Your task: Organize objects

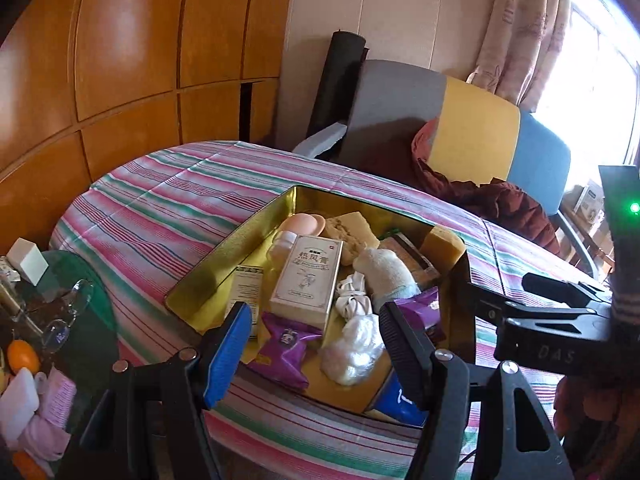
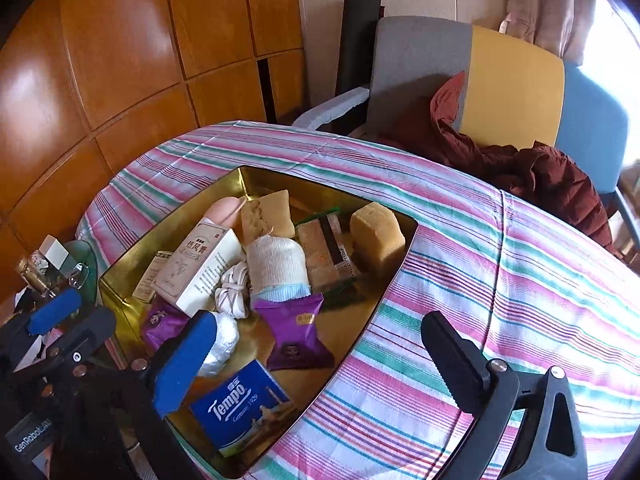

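Left wrist view: the left hand-held gripper (image 1: 316,344) hangs released, gripping nothing, over one gold tin (image 1: 208,276) at frame centre on the striped table (image 1: 160,200). Inside lie two purple packets (image 1: 286,350), one white box (image 1: 308,282) and one rolled sock (image 1: 386,272).

Right wrist view: the right hand-held gripper (image 2: 320,364) is released too, above the tin's lower right edge; one blue Tempo tissue pack (image 2: 244,406) sits at lower centre, with two yellow sponges (image 2: 376,230) further up.

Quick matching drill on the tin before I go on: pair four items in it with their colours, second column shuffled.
Items:
1. Tempo pack
2. snack packet
3. sponge block
4. ointment box

Colours:
A. yellow
B. cream with dark print
C. blue
D. purple

Pairs: 1-C, 2-D, 3-A, 4-B. All four lie in the gold tin.
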Available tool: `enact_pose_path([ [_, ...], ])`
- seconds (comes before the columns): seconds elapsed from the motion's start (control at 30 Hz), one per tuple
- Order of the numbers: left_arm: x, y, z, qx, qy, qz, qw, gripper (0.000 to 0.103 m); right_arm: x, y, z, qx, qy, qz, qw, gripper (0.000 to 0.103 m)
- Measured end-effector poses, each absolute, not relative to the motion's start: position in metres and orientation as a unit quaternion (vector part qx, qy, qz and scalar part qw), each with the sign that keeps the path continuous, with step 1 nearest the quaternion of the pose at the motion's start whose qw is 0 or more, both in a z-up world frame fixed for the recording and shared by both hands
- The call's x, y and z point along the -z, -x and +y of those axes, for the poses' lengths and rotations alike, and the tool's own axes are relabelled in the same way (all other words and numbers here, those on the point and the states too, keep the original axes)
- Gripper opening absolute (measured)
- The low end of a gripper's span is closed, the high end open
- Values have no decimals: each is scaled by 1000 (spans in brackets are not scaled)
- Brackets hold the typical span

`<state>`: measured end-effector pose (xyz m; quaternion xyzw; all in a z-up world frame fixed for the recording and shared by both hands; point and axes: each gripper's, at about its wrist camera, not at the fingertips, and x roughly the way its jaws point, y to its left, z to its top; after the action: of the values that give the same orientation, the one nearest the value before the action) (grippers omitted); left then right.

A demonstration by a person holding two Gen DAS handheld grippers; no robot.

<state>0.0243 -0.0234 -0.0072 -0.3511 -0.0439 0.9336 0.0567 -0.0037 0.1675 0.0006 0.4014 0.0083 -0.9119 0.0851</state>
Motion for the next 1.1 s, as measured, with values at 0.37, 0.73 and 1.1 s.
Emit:
enact_pose_path([
  [0.37,-6,-30,-30,-941,336,-28,12,67,-12,-15,159,916,-393,-7,77,103],
  [0.73,-13,-26,-32,-936,352,-18,-14,67,-21,-26,159,924,-382,-13,7,103],
  [1.1,-17,-27,-33,-933,356,-11,-45,67,-27,-31,160,927,-372,-15,-46,103],
])
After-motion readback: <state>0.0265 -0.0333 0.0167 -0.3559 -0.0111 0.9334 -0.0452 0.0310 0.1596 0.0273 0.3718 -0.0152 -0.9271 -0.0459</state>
